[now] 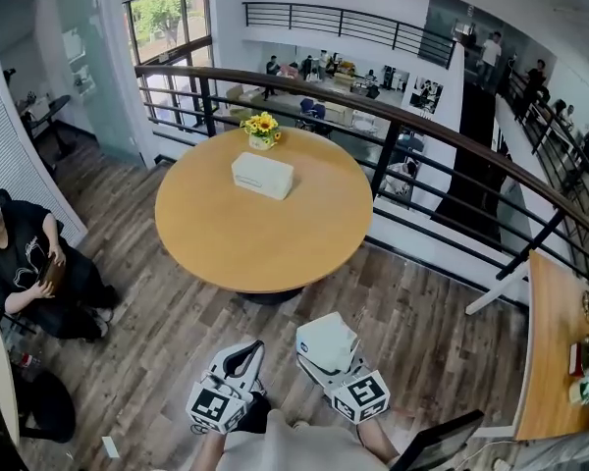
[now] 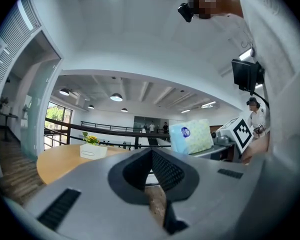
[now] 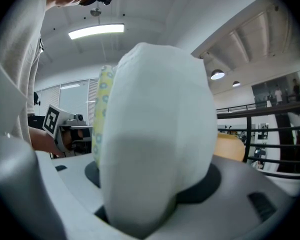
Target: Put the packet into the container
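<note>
My right hand-held gripper [image 1: 326, 359] is clenched on the soft white packet [image 1: 326, 340] with a round blue mark. It is held low in front of me, above the grey-brown wood-plank floor [image 1: 177, 332]. In the right gripper view the packet [image 3: 155, 134] fills the space between the jaws. The left hand-held gripper [image 1: 245, 353] hangs just beside it, with its jaws closed tip to tip on nothing.

Ahead stands the round light-wood desk [image 1: 265, 238], well apart from both grippers. The white rectangular container [image 1: 262, 175] lies on the desk's far half. A small bunch of yellow flowers [image 1: 262, 126] in a pale pot stands just behind it, near the edge.

A dark curved railing [image 1: 393, 116] sweeps round behind the desk. Beyond it I see a lower level with furniture and several people. A seated person in black [image 1: 25, 263] is at the left, by the wall. A second wooden desk [image 1: 555, 361] shows at the right edge, with small items I cannot make out.
</note>
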### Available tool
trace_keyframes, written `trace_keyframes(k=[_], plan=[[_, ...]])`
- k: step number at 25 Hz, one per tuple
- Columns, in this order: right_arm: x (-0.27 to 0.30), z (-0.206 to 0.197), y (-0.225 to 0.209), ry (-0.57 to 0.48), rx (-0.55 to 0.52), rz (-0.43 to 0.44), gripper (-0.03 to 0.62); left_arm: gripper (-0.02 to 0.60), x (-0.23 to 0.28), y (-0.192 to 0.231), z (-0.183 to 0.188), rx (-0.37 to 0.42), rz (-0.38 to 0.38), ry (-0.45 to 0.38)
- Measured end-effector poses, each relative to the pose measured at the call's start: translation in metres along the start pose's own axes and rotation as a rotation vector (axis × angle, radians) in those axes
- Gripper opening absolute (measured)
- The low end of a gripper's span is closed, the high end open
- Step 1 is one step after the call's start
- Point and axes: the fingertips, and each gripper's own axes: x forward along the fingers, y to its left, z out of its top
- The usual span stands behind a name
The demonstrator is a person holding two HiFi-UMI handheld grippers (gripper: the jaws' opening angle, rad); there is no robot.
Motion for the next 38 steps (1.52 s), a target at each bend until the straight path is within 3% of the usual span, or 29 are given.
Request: trace_keyframes(k=[13, 17, 26, 30, 38], plan=[[0.102, 0.059, -0.02, -0.004, -0.045, -0.048, 0.304, 0.005, 0.029, 0.102, 0.039, -0.008, -0.105, -0.048], [0.125, 0.057, -0.014, 0.017, -0.052, -0.061, 0.302, 0.005, 0.028, 0.132, 0.028, -0.003, -0.121, -0.016], [0.154, 0.055, -0.033, 0.043, -0.036, -0.061, 0.304, 0.005, 0.05, 0.162, 0.015, -0.031, -0.111, 0.025], [0.175, 0.053, -0.053, 0.04, -0.022, -0.055, 0.304, 0.005, 0.071, 0.178, 0.02, -0.048, -0.1, -0.001], [0.222, 0.074, -0.108, 0.028, -0.026, -0.024, 0.304, 0.005, 0.124, 0.226, 0.022, -0.008, -0.058, 0.046]])
